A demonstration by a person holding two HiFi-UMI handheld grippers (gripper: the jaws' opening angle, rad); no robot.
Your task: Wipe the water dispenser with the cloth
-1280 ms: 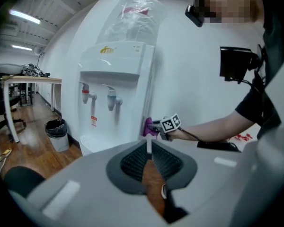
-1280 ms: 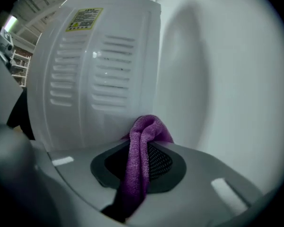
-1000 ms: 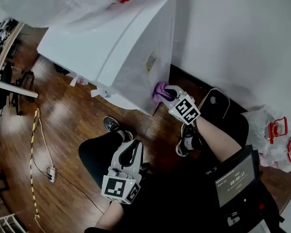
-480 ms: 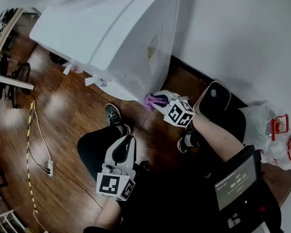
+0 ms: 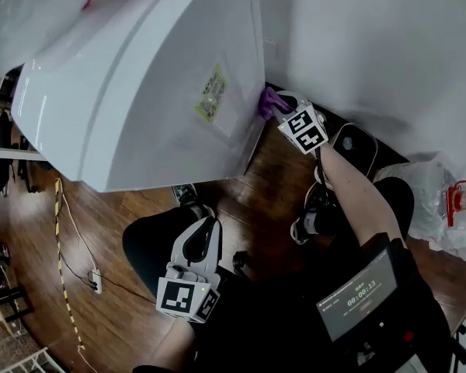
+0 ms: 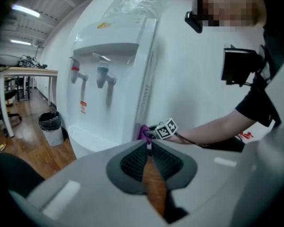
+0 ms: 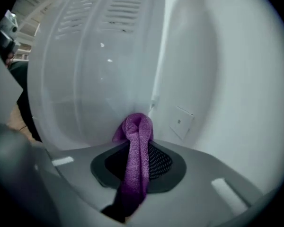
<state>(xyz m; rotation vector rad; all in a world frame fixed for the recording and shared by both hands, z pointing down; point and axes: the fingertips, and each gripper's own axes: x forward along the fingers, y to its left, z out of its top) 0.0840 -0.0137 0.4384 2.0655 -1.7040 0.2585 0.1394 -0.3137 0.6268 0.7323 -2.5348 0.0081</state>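
Purple cloth, one: knitted, folded into a narrow strip; white water dispenser, one; grippers, two. Your right gripper pinches the cloth between its pads, folded end jutting past the tips at the dispenser's side panel, near its rear edge; your left gripper has its jaws together, empty.

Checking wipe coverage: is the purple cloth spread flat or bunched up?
Bunched up. The cloth is a narrow folded strip clamped between the right gripper's jaws, its rounded tip toward the water dispenser.
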